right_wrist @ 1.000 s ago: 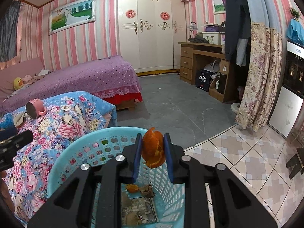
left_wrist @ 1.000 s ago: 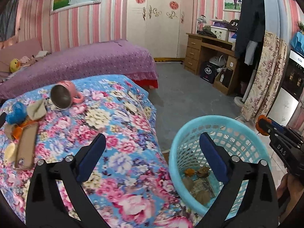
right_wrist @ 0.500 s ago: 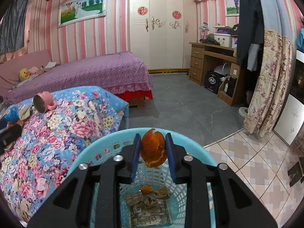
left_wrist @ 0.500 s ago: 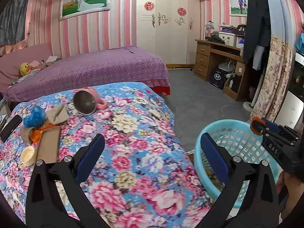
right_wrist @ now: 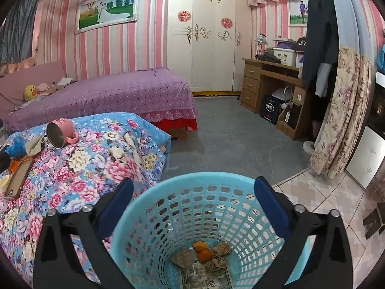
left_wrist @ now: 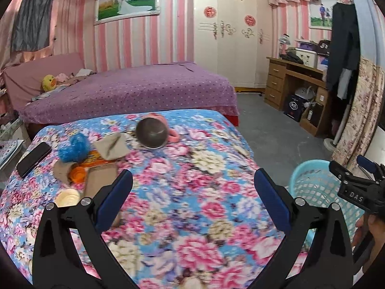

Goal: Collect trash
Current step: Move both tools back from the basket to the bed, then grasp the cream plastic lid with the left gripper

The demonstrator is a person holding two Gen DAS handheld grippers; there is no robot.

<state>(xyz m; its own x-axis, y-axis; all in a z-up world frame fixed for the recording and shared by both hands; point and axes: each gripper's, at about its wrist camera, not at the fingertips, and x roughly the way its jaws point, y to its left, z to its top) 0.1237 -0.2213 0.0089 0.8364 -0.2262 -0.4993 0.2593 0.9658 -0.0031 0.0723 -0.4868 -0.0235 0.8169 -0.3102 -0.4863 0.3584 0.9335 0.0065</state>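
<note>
Orange peel (right_wrist: pixel 202 251) lay among crumpled scraps at the bottom of the blue basket (right_wrist: pixel 168 190), the right gripper (right_wrist: pixel 193 207) above it opening with nothing between its jaws, while only the left gripper (left_wrist: pixel 192 201), spread and empty, showed the litter (left_wrist: pixel 74 144) remaining on the floral bed (left_wrist: pixel 192 216).

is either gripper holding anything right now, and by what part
Nothing is held: the left gripper is open, and the right gripper is opening empty over the light blue plastic basket.
</note>
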